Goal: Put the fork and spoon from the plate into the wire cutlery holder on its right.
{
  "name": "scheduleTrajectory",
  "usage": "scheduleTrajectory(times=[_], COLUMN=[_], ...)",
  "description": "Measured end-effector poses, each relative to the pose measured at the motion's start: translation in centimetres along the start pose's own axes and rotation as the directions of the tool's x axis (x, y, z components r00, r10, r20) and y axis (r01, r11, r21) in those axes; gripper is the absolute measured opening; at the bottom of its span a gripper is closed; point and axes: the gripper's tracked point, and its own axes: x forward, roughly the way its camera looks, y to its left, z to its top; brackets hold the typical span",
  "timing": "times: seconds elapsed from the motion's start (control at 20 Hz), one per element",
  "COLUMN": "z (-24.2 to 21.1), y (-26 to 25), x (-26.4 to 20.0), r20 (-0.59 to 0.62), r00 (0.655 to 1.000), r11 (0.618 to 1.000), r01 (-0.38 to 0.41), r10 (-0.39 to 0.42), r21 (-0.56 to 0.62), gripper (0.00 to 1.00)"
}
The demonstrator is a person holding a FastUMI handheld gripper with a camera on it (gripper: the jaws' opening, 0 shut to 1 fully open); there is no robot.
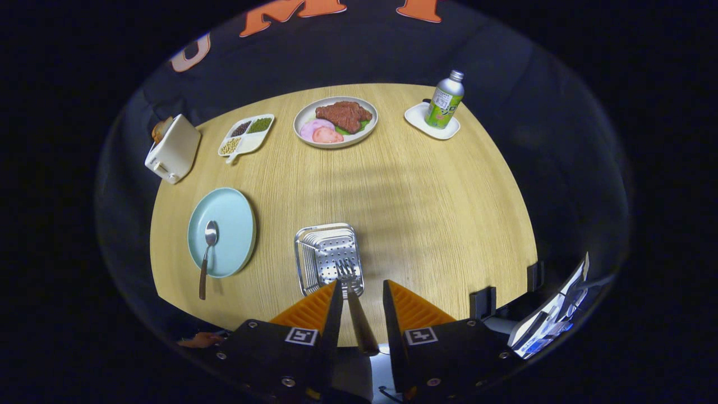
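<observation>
A square wire cutlery holder (325, 247) with a perforated bottom stands on the wooden table just ahead of my fingers. The fork (348, 274) points tines-first into the holder's near end. Its brown handle runs back between my fingers, close to the left one, and a gap shows between it and the right one. My gripper (361, 283) is open, above the holder's near rim. To the left of the holder lies a light blue plate (233, 216). The spoon (206, 252) rests on it, bowl up on the plate, its brown handle sticking out over the near rim.
At the far side of the table are a white toaster (173, 148), a divided tray of beans (247, 134), a plate of meat (335, 120) and a green bottle (444, 100) on a white coaster (432, 126). A lit device (552, 320) sits off the table's near right edge.
</observation>
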Motion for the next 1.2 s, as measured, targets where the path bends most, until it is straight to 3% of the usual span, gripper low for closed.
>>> scheduleTrajectory(times=[0.15,0.3,0.5,0.6,0.7,0.85,1.2], z=[2.1,3.9,6.9,7.5,7.1,5.7,2.8], y=[1.3,4.8,9.1,11.7,14.4,17.7,25.0], x=[-1.4,-3.0,-4.6,-5.1,-5.1,-4.2,-0.9], r20=[0.097,0.182,0.343,0.395,0.396,0.346,0.224], r00=[0.995,0.977,0.921,0.892,0.881,0.892,0.927], r11=[1.000,0.993,0.983,0.975,0.966,0.957,0.948], r01=[-0.027,-0.114,-0.157,-0.178,-0.219,-0.263,-0.267], r10=[0.027,0.114,0.182,0.218,0.257,0.290,0.301], r21=[-0.002,-0.013,-0.100,-0.135,-0.138,-0.123,-0.171], gripper=[0.53,0.64,0.84,0.89,0.92,0.92,0.92])
